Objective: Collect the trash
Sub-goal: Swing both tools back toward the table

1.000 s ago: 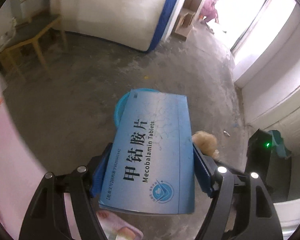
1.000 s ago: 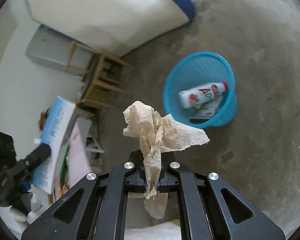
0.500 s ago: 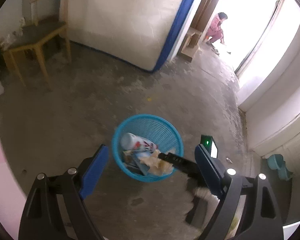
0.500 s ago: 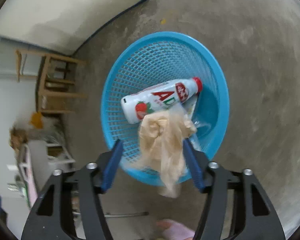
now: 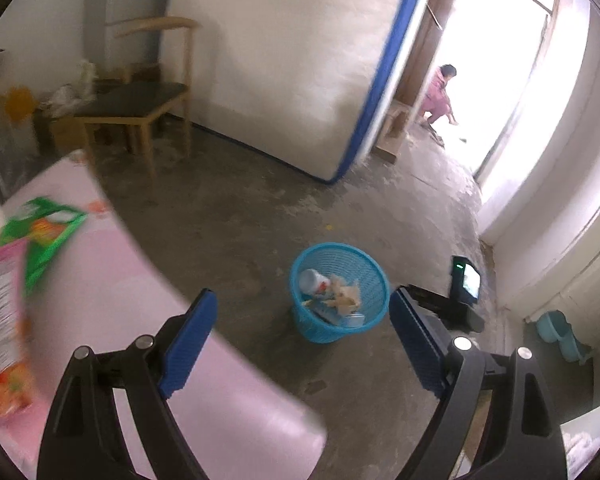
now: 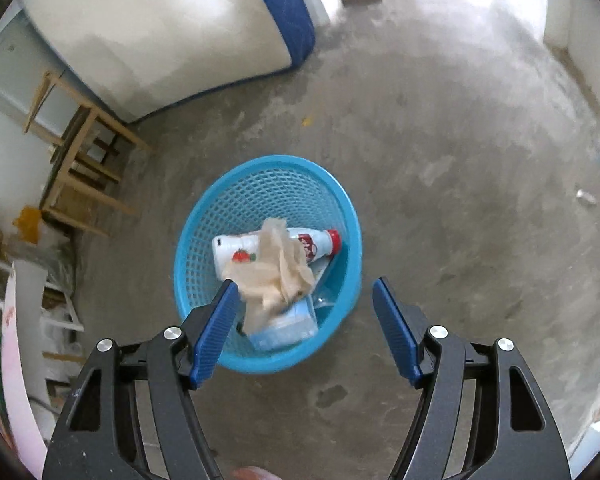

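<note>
A blue mesh basket (image 6: 204, 216) stands on the concrete floor. Inside it, a crumpled beige tissue (image 6: 276, 268) lies over a white drink bottle (image 6: 320, 240) and a light blue medicine box (image 6: 288, 328). My right gripper (image 6: 305, 292) hangs open just above the basket's near rim, and nothing is between its pads. My left gripper (image 5: 300, 308) is open and empty, farther back and higher, looking down at the basket (image 5: 340, 292). A green snack packet (image 5: 40, 228) and a pink and orange packet (image 5: 0, 320) lie on the pink table (image 5: 140, 320) at the left.
A wooden chair (image 5: 140, 108) and a white mattress (image 5: 292, 60) with a blue edge stand behind the basket. A person (image 5: 440, 96) crouches in the bright doorway. A light blue tub (image 5: 556, 328) sits by the right wall. Clutter lines the left wall.
My left gripper released the blue medicine box, which now lies in the basket, and drew back and up. My right gripper opened and the tissue dropped into the basket.
</note>
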{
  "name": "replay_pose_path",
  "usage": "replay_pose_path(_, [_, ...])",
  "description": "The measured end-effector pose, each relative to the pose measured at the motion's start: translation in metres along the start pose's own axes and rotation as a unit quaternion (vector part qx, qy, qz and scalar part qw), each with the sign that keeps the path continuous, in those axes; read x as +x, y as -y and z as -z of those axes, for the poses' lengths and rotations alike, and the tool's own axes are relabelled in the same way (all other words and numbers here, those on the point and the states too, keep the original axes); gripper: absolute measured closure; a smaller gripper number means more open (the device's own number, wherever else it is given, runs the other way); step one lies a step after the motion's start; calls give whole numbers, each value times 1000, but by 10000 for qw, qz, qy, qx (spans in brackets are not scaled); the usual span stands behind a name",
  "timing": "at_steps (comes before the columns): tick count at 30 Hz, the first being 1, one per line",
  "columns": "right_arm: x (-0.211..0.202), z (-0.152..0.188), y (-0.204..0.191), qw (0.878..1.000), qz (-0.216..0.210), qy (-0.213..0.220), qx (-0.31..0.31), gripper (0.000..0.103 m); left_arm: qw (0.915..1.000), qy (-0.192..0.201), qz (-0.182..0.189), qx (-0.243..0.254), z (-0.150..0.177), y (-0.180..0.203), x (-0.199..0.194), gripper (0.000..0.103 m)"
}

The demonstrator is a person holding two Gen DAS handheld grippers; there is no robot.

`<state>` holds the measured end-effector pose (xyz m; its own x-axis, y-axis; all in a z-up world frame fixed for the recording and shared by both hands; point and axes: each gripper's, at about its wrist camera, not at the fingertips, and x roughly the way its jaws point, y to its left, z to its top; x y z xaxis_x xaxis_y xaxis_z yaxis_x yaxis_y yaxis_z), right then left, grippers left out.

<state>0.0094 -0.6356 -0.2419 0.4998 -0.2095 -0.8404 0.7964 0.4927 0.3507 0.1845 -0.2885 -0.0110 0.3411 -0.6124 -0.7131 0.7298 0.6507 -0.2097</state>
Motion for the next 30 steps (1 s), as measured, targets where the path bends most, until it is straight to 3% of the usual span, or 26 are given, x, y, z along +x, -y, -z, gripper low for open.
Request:
replay_pose_path(5, [-53,41,-28,9975,-349,58,-610,37,9968,509,-374,-482,33,-47,-93,18])
replay_pose_path(10, [-123,81,-63,9869,-1104,10,-1173,37,9859,900,-1024,-972,73,-96,-175,17])
replay_pose_path(12, [-151,95,-85,9804,-1378,-52,-1407,37,9782,1035,-1284,-1261,92,-116,-210,17])
replay_pose_path(17, [-203,120,-154,9569,-2215,-172,-1872,35,9568,1483,-1505,-1995,128,-160,-277,16])
replay_pose_path(20, [-211,129,-197,9413,-2703,-280,-2003,34,9485,1553,-1653,-2213,145,-177,-297,16])
replay_pose_path(23, [-207,141,-256,9182,-3173,-518,-2313,33,9438,1489,-1701,-2413,163,-196,-305,15])
replay_pose_path(30, [-167,165,-365,8887,-3522,-1411,-2573,33,9399,1194,-1727,-2691,184,-223,-277,16])
